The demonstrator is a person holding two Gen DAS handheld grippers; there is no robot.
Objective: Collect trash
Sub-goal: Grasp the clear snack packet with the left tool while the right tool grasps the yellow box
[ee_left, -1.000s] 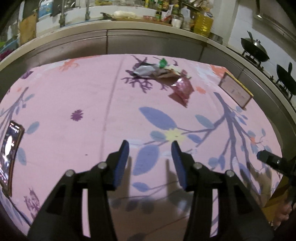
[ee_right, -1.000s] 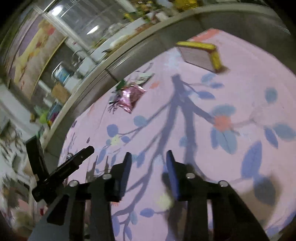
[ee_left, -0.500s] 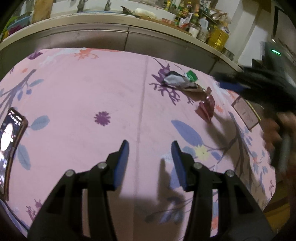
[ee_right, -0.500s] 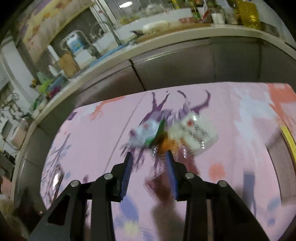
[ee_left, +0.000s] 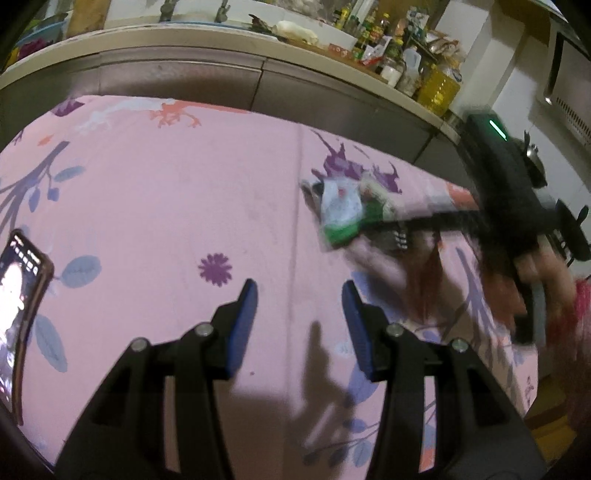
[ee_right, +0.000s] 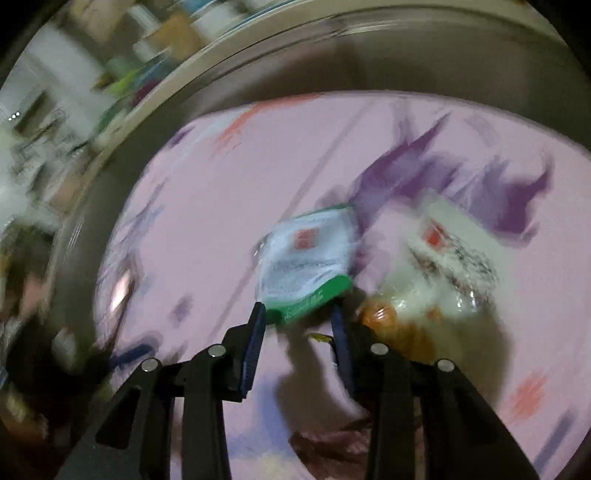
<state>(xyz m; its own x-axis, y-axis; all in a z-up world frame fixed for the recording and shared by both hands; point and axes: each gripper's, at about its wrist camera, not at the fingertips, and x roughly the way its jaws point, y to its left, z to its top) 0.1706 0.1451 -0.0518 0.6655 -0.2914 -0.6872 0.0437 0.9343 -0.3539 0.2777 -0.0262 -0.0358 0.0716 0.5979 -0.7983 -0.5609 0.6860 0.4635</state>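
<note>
The green-and-white wrapper [ee_right: 308, 262] (blurred) lies just ahead of the right gripper [ee_right: 299, 314], whose fingers are parted and empty, its green edge nearest them; the left gripper [ee_left: 299, 295] is likewise parted and empty.

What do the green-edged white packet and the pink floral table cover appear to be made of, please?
Green-edged white packet: probably thin plastic film, since it looks flat, printed and slightly glossy, though blur hides detail. Pink floral table cover: likely cloth with a matte finish, showing a straight fold crease and no glare; coated vinyl can't be excluded.

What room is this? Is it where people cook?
Most likely a home kitchen. A long countertop runs behind the table with the pink flowered tablecloth. On it stand bottles and jars, including a big bottle of yellow cooking oil.
</note>
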